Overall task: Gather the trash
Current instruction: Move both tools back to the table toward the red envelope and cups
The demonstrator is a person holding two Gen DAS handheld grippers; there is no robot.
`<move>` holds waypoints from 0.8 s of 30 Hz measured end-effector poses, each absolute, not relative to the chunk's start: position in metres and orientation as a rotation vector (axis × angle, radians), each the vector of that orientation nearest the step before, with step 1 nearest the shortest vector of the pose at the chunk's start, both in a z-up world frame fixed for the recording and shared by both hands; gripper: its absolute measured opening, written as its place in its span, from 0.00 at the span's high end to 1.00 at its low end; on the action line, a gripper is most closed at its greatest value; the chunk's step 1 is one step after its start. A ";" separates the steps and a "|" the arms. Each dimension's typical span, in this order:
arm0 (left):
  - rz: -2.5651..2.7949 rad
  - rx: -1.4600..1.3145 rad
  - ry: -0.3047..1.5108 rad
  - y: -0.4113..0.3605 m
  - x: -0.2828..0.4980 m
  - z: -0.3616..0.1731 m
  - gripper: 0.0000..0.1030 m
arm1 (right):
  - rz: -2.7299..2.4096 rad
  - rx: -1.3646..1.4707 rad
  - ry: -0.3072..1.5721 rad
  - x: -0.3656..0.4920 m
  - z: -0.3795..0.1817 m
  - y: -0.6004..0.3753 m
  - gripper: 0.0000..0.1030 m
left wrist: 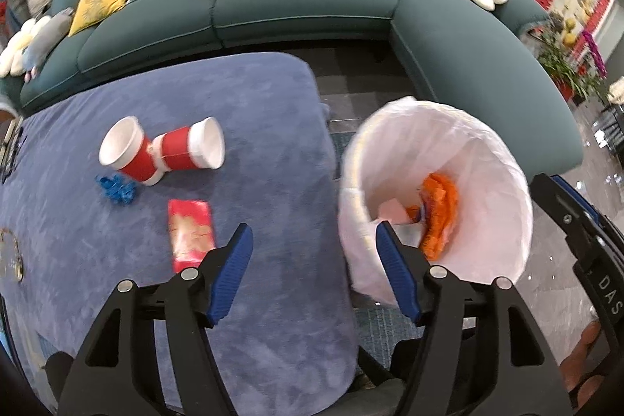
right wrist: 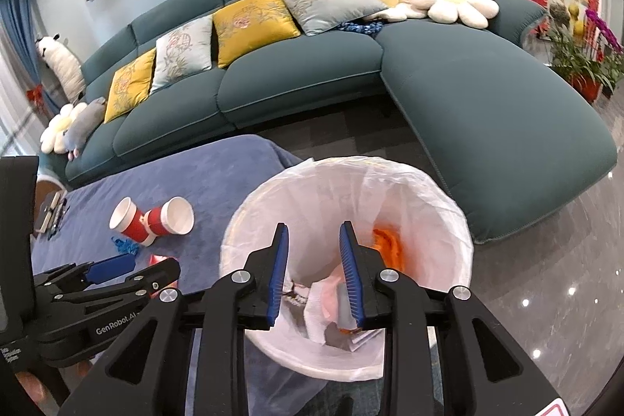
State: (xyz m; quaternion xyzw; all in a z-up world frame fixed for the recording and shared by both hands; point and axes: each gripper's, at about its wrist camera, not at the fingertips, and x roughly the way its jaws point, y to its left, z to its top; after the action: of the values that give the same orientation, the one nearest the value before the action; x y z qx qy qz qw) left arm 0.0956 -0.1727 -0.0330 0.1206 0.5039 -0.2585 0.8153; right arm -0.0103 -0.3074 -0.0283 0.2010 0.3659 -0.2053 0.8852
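The white-lined trash bin (right wrist: 347,260) stands on the floor just beside the right end of the desk (left wrist: 241,127), which is covered in a blue cloth. Inside the bin lie an orange crumpled piece (left wrist: 438,217), some white and pale pink paper (right wrist: 323,303) and other scraps too tangled to tell apart. On the desk two red-and-white paper cups (left wrist: 160,153) lie on their sides, touching base to base, with a small blue scrap (left wrist: 117,186) just beside the left one and a red packet (left wrist: 191,234) lying flat nearer the camera. The right hand-held gripper (right wrist: 314,275) hangs over the bin's mouth, pointing down into it, its blue-padded fingers (right wrist: 279,271) spread apart with nothing between them. The left hand-held gripper (left wrist: 312,275) is held above the desk's right edge, its fingers spread wide and holding nothing, one pad over the cloth near the red packet, the other in front of the bin's rim. A teal sofa (right wrist: 296,80) with cushions runs behind.
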 end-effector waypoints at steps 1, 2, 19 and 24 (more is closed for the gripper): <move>-0.539 0.252 1.078 -0.167 0.099 -0.034 0.40 | -0.421 0.414 0.764 -0.008 -0.028 -0.304 0.74; -0.530 0.247 1.081 -0.162 0.101 -0.036 0.40 | -0.415 0.408 0.768 -0.005 -0.028 -0.301 0.74; -0.388 0.146 1.170 -0.087 0.145 -0.072 0.32 | -0.289 0.313 0.850 0.058 -0.040 -0.234 0.69; -0.364 0.115 1.220 -0.074 0.157 -0.095 0.32 | -0.253 0.297 0.879 0.080 -0.048 -0.218 0.68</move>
State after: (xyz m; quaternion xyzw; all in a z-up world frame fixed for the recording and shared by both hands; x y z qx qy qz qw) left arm 0.1575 -0.0736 -0.0948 0.0535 0.5693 -0.1697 0.8026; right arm 0.0804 -0.2184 -0.0483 0.1429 0.4230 -0.1217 0.8865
